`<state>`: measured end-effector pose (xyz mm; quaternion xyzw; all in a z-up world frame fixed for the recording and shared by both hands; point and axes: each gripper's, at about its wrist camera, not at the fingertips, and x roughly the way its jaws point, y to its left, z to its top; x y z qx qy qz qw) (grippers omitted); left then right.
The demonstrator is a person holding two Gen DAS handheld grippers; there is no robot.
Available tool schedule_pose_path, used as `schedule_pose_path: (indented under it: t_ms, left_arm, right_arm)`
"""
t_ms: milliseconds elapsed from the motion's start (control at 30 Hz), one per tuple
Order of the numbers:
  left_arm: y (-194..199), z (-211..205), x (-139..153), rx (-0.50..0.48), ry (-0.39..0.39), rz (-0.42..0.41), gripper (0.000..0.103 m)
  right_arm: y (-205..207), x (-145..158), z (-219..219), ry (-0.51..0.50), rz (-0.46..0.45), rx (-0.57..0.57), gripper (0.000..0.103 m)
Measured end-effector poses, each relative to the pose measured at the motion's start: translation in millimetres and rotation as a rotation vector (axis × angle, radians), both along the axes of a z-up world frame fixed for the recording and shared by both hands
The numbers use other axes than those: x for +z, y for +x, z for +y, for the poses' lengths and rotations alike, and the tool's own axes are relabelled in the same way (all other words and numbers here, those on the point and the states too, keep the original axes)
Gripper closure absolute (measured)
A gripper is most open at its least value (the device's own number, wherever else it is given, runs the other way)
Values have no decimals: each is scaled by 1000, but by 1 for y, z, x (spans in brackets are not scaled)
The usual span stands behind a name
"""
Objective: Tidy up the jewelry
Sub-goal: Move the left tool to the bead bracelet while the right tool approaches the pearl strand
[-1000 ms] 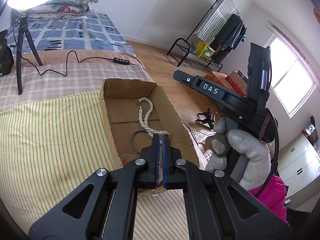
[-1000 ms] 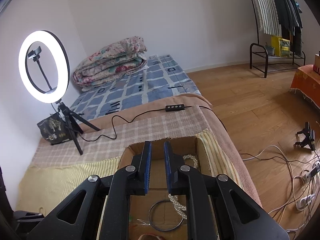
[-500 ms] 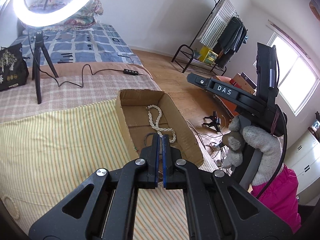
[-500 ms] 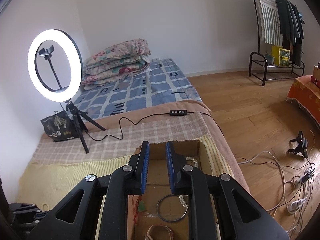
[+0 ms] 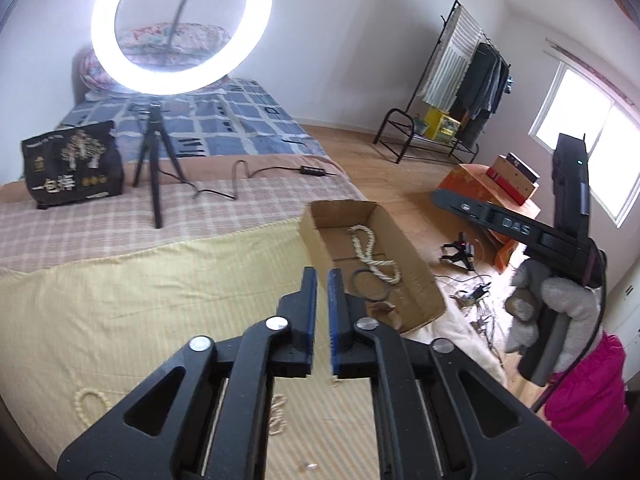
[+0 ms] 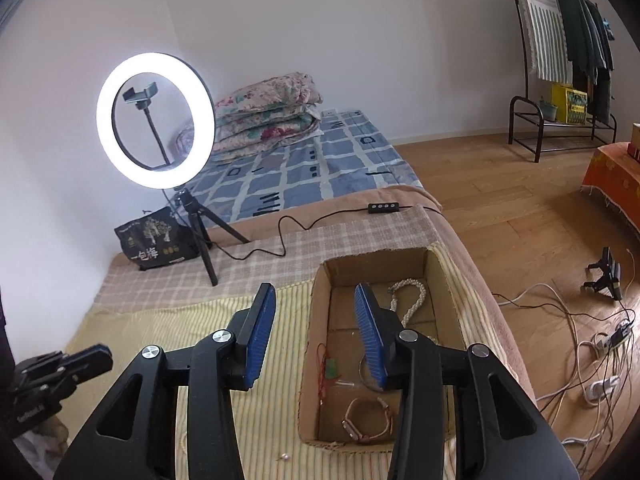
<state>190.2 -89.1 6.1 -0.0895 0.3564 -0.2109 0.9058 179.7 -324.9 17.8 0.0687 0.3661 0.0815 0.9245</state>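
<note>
Jaws wide apart on right gripper (image 6: 316, 332), empty, above the cardboard box (image 6: 316, 320) left wall. Left gripper (image 5: 322, 280) jaws open a narrow slit, empty, over the striped bedspread (image 5: 120, 300). Pearl necklace (image 6: 412, 300), watch (image 6: 368, 420), dark bangle (image 5: 370, 284) lie inside box; beaded bracelet (image 5: 92, 402) on bedspread.

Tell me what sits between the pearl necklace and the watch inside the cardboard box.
In the right wrist view, a dark ring bangle lies between the pearl necklace and the watch in the cardboard box, partly hidden by the right gripper.
</note>
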Motion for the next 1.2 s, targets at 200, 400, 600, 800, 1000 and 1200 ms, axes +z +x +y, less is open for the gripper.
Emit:
schedule_pose_path:
  t_ms: [200, 400, 600, 800, 1000, 1200]
  left_arm:
    - [-20, 49, 0, 56, 55, -31, 61]
    - [-30, 99, -2, 105, 54, -20, 61]
    - [-38, 144, -8, 163, 52, -1, 57]
    - [-38, 187, -41, 241, 58, 89, 57]
    - [-34, 212, -76, 274, 106, 166, 57]
    - [-26, 229, -113, 304, 123, 256, 57]
  right_arm:
    - [-31, 7, 19, -18, -28, 6, 31]
    - [-56, 4, 45, -33, -24, 36, 23]
    - [-78, -19, 74, -34, 29, 92, 23]
    - [-96, -48, 114, -114, 88, 173, 21]
    - [-94, -83, 124, -49, 222, 196, 21]
    - [-84, -117, 132, -4, 346, 207, 21]
